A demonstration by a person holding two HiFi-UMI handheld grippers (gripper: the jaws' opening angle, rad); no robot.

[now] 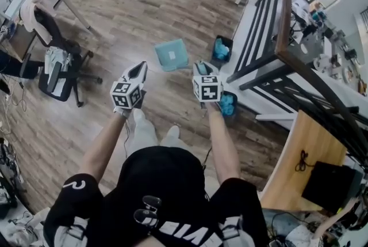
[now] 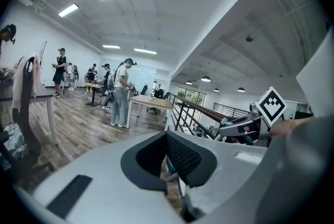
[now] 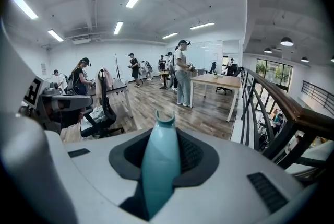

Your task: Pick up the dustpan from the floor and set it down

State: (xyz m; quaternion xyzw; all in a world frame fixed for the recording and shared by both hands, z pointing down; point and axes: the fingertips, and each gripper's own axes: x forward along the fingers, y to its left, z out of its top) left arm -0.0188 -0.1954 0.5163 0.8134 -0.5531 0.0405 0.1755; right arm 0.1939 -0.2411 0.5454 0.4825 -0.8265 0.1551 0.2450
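Teal handle (image 3: 160, 165) of the dustpan (image 1: 171, 54) fills the gap btwn the jaws of the right gripper (image 3: 164, 140). The pads pinch it from both sides, and its notched tip pokes up past the jaw ends. In the head view the dustpan's flat teal pan, w/ a pale patch in the middle, shows just ahead and left of that gripper over the wood floor (image 1: 115, 4). Can't tell there whether the pan touches the floor or hangs clear, nor where handle meets pan.

Left gripper (image 2: 168, 157) is held beside the right one, apart from the pan. Its jaws stand spread w/ nothing btwn them.

Black bin (image 1: 221, 49) w/ teal stuff inside sits just right of the pan, against the white base of a dark railing (image 1: 283, 10). A second bin (image 1: 228, 103) like it shows close under the right gripper.

Office chair (image 1: 57, 67) w/ cloth draped on it stands well off to the left. A wooden desk (image 1: 310, 148) lies past the railing at right. In the bkgd several people (image 3: 182, 74) stand near a table (image 3: 214, 81).
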